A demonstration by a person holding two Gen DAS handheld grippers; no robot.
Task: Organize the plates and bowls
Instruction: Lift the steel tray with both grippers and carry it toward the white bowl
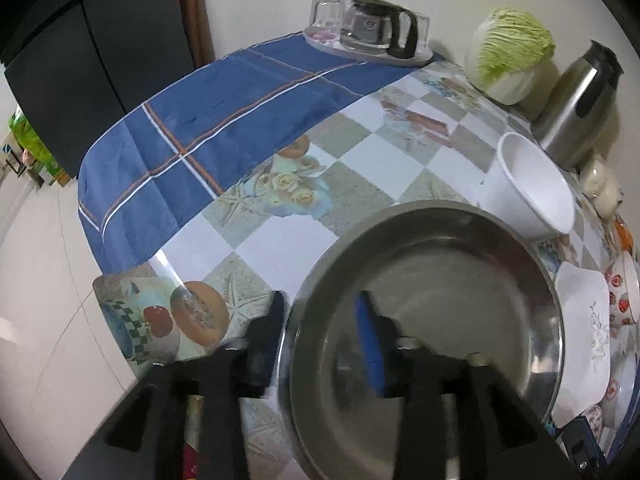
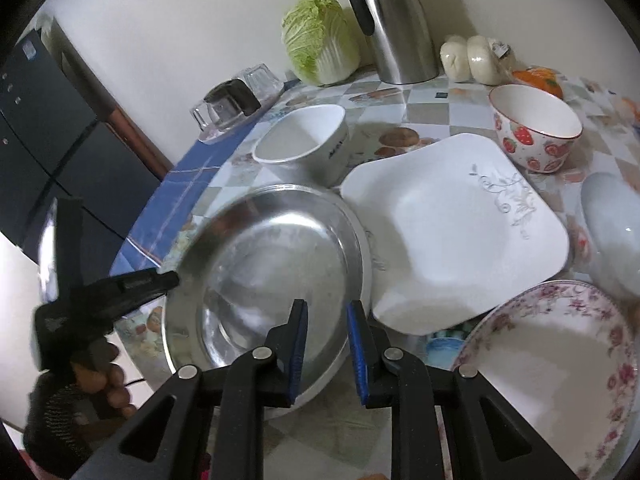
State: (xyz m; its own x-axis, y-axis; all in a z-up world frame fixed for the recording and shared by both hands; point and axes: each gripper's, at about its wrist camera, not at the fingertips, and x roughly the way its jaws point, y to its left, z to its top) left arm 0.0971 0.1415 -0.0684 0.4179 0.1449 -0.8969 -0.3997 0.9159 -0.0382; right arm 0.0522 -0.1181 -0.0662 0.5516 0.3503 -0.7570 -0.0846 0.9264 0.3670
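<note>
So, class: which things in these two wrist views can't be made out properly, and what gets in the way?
- Floral plate, right wrist view: near side hidden by the right tongs.
- White bowl's lettering, right view: too small and turned away to read.
- Strawberry bowl, left wrist view: cut off by the lens edge.
- Steel plate, left view: blurred, near rim hidden by the left tongs; pad contact unclear.
</note>
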